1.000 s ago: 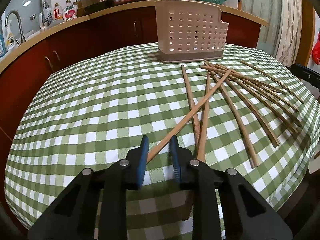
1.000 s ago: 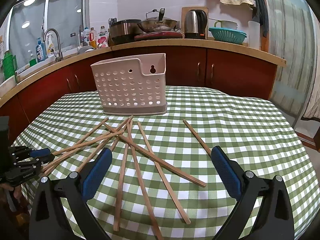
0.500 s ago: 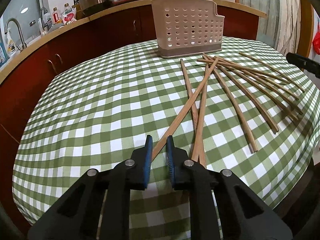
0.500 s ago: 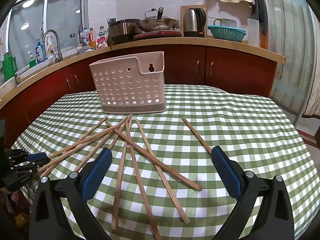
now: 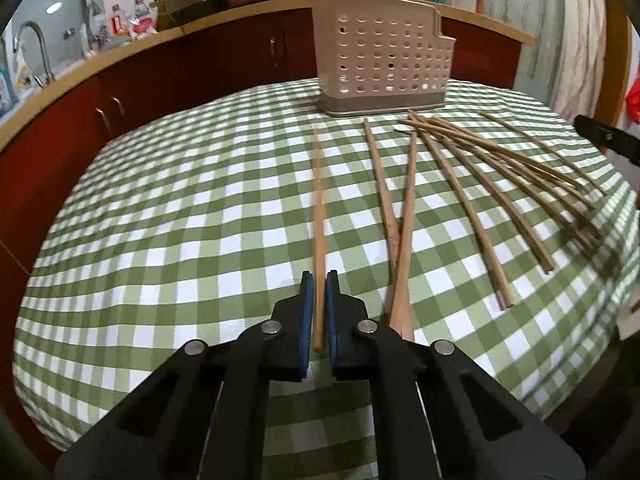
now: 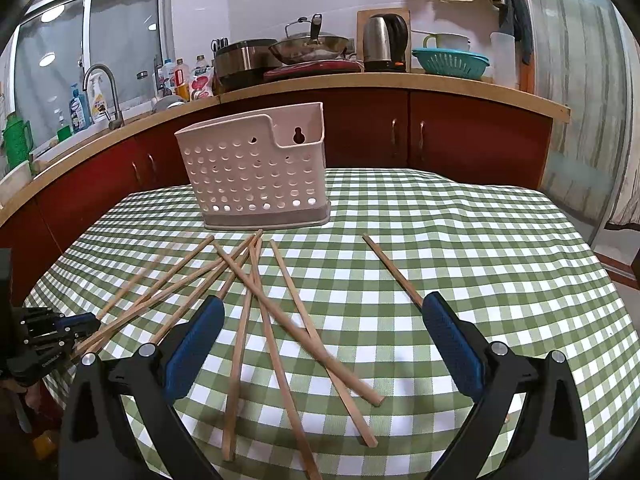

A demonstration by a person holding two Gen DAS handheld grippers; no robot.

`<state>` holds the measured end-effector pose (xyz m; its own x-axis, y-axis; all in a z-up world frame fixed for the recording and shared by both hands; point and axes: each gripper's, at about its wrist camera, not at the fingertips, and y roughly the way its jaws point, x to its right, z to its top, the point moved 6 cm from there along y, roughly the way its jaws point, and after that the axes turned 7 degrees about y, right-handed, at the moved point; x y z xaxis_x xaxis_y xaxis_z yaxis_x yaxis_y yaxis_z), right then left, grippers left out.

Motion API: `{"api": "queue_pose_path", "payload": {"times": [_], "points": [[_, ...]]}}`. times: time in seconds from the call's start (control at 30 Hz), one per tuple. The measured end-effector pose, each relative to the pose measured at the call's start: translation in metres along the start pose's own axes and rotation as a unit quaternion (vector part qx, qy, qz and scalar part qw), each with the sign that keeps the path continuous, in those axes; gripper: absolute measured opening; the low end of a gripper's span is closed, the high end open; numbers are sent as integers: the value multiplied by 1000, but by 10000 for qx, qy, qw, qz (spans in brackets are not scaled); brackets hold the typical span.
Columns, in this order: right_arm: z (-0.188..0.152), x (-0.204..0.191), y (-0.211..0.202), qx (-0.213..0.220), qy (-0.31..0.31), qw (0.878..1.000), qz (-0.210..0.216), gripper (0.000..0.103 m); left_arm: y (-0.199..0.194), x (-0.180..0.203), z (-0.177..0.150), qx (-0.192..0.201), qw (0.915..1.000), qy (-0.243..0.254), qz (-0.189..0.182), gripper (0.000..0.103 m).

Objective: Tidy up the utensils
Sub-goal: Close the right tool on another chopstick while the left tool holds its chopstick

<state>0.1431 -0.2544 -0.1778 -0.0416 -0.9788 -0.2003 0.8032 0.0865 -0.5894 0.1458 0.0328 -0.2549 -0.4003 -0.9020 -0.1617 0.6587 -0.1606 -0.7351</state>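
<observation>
So your left gripper is now clenched on one chopstick, pinched near its butt end between the blue pads. A second ago those pads were a bit apart around it and it lay diagonally across two others; now it points straight ahead toward the holder, clear of the crossed pair just to its right. It looks blurred and appears lifted off the cloth, though I can't confirm the height from this view.

Your right gripper is released, fingers spread wide, hovering over the scattered pile. It's unchanged from before and holds nothing. One stray stick lies beside its right pad; I can't tell if they touch.

Meaning: the first stick is picked and free of the tangle, none seem to be in the holder yet. The holder stands upright at the far side of the table, well apart from your left grip.

Next, I'd judge: carry it over, tip it vertical, drop it through the open top. Grip is far back on a long stick, so the tip may swing; watch for snagging the rim.
</observation>
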Motion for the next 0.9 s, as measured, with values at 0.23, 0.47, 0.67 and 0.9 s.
{"api": "queue_pose_path", "payload": {"times": [0.23, 0.47, 0.67, 0.9], "points": [[-5, 3, 8, -106, -23, 9999, -18, 96, 5, -1, 7, 37, 9999, -96, 102, 7], [-15, 10, 13, -217, -113, 9997, 4, 95, 7, -2, 10, 79, 9996, -164, 195, 7], [-25, 18, 18, -466, -215, 9986, 139, 60, 7, -2, 9, 118, 9994, -198, 265, 7], [-40, 24, 23, -690, -311, 9966, 312, 48, 7, -2, 9, 117, 9993, -201, 287, 7]]}}
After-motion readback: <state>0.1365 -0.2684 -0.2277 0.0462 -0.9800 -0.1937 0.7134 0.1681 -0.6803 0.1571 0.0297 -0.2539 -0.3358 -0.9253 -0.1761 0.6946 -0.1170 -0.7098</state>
